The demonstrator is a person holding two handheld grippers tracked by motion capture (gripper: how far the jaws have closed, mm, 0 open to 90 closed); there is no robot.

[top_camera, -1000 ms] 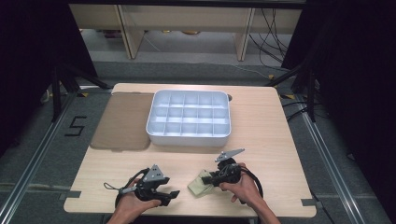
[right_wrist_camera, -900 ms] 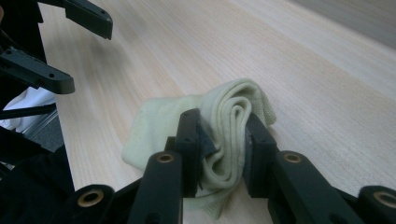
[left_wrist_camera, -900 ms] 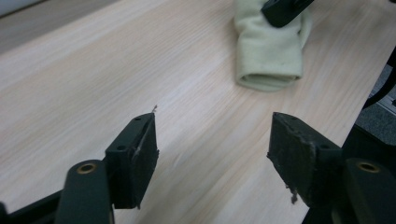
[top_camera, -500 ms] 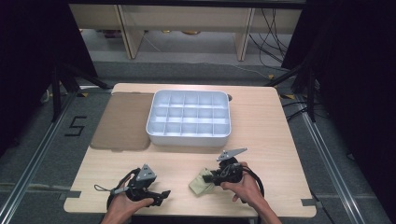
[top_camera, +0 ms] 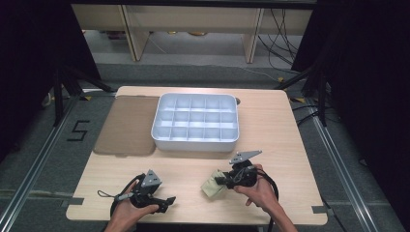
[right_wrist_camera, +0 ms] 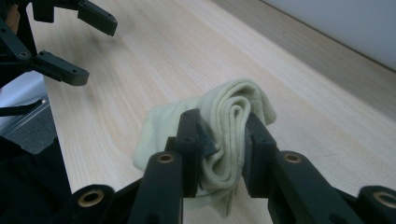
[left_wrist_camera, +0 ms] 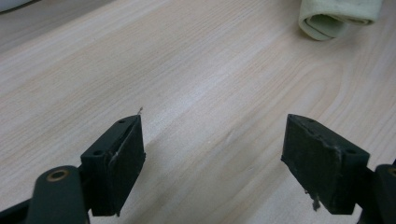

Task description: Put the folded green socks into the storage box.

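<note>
A folded pale yellow cloth (top_camera: 211, 188) lies on the wooden table (top_camera: 270, 145) near its front edge. My right gripper (top_camera: 221, 181) is shut on it, and in the right gripper view both pads (right_wrist_camera: 198, 135) press the cloth's folds (right_wrist_camera: 233, 105) between them. My left gripper (top_camera: 167, 202) rests low over the table to the left of the cloth. Its jaws have just been opening and now stand wide (left_wrist_camera: 212, 154), with nothing but bare wood between them. The cloth's rolled end (left_wrist_camera: 336, 16) shows at the top right of the left gripper view. The right gripper view shows the left gripper (right_wrist_camera: 84, 46) farther off.
A white tray (top_camera: 196, 141) divided into several compartments stands at the middle of the table. A brown mat (top_camera: 128, 125) lies flat to its left. Dark frame legs and cables stand on the floor around the table.
The left gripper has shifted slightly to the left, away from the cloth. The right gripper and the cloth have stayed where they were.
</note>
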